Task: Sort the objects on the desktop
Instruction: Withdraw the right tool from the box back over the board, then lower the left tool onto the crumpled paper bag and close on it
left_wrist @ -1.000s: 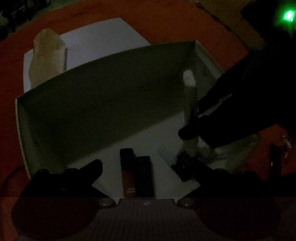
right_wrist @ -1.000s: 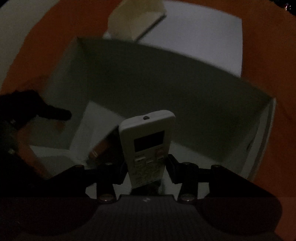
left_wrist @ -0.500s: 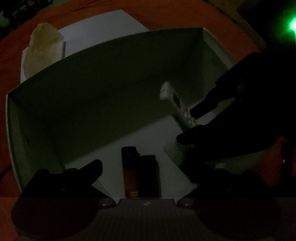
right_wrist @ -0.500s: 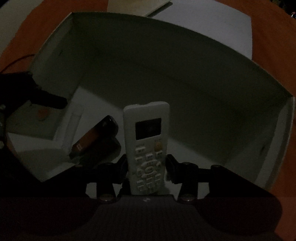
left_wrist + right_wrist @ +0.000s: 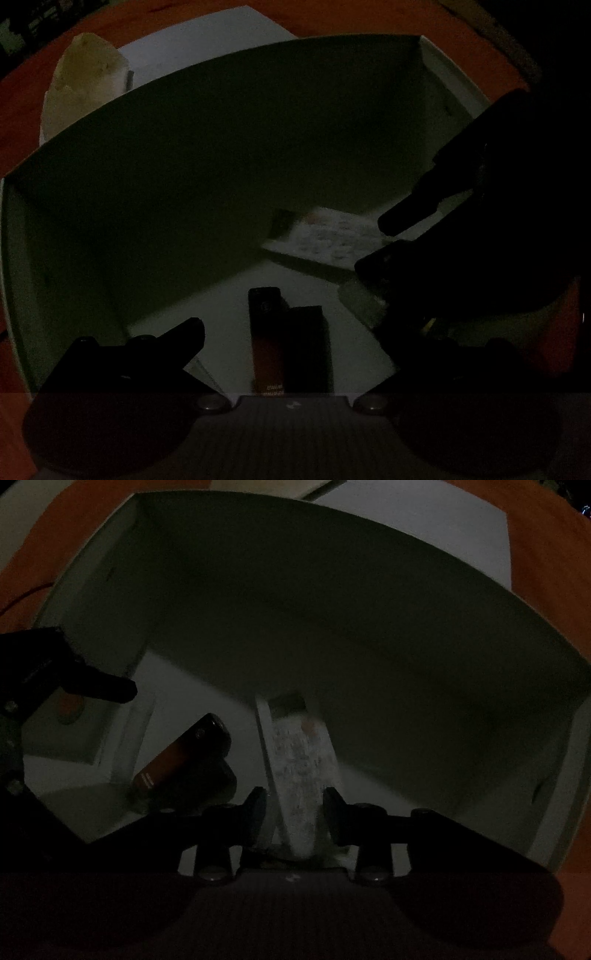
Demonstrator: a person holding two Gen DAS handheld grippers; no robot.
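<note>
Now remote point(image 5: 295, 764) flat in box point(image 5: 332, 602).

The table has an orange-red top point(image 5: 22, 96). A big white box point(image 5: 7, 258) sits on it. Behind the box lies a flat white sheet point(image 5: 207, 40). A pale crumpled bag point(image 5: 81, 92) stands on the sheet.
</note>
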